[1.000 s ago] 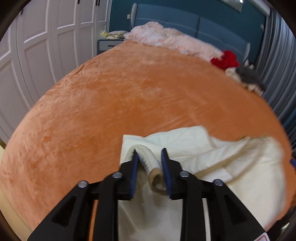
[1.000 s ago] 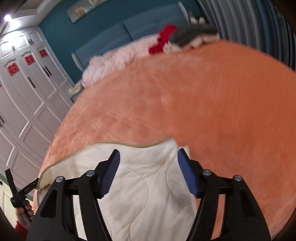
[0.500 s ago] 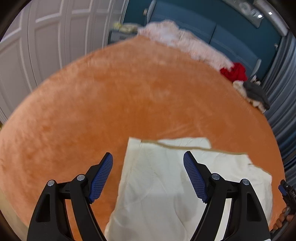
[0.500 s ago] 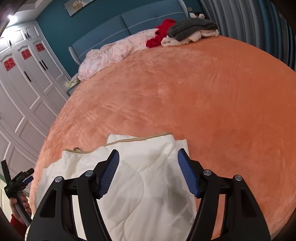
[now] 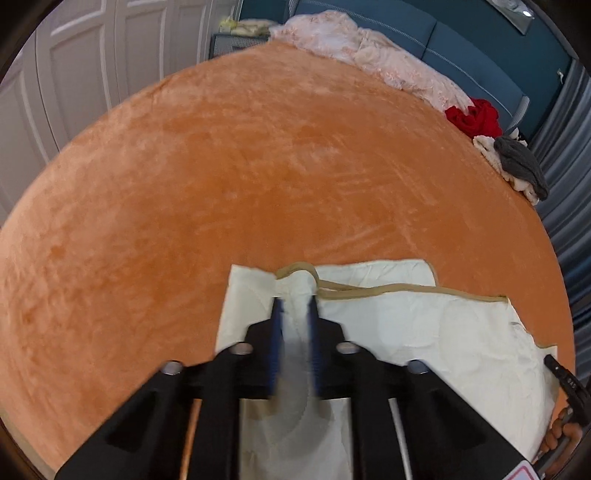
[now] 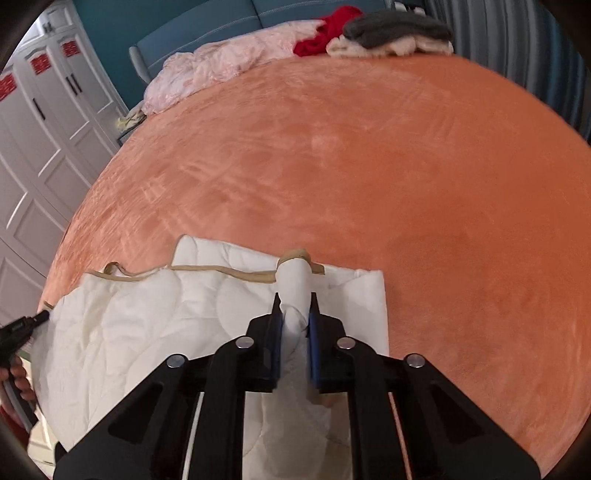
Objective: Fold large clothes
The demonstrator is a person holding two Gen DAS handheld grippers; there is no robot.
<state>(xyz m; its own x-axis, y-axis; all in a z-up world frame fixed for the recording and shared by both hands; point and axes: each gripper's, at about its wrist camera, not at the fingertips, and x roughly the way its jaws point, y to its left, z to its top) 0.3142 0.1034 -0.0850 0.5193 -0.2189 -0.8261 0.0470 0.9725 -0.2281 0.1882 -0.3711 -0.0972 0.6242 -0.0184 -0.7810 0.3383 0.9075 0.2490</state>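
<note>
Quilt (image 5: 424,332), cream, padded, stitched in curves, tan-bound along the far edge, lay folded at the near end of the bed (image 5: 258,177). Pinched at that bound edge in two places: left gripper (image 5: 295,306), fingers just closed on a bunched ridge of cloth near the left corner; right gripper (image 6: 294,304), fingers likewise just closed, clamped on a raised roll of fabric near the right corner. Step in hand, seemingly: taking hold for another fold. Next move likely called for lifting both pinches together, evenly, keeping the edge taut. Beyond: plush orange bedspread; pink bedding (image 6: 221,66), red (image 6: 325,33) and grey clothes (image 6: 395,26) by the headboard.
</note>
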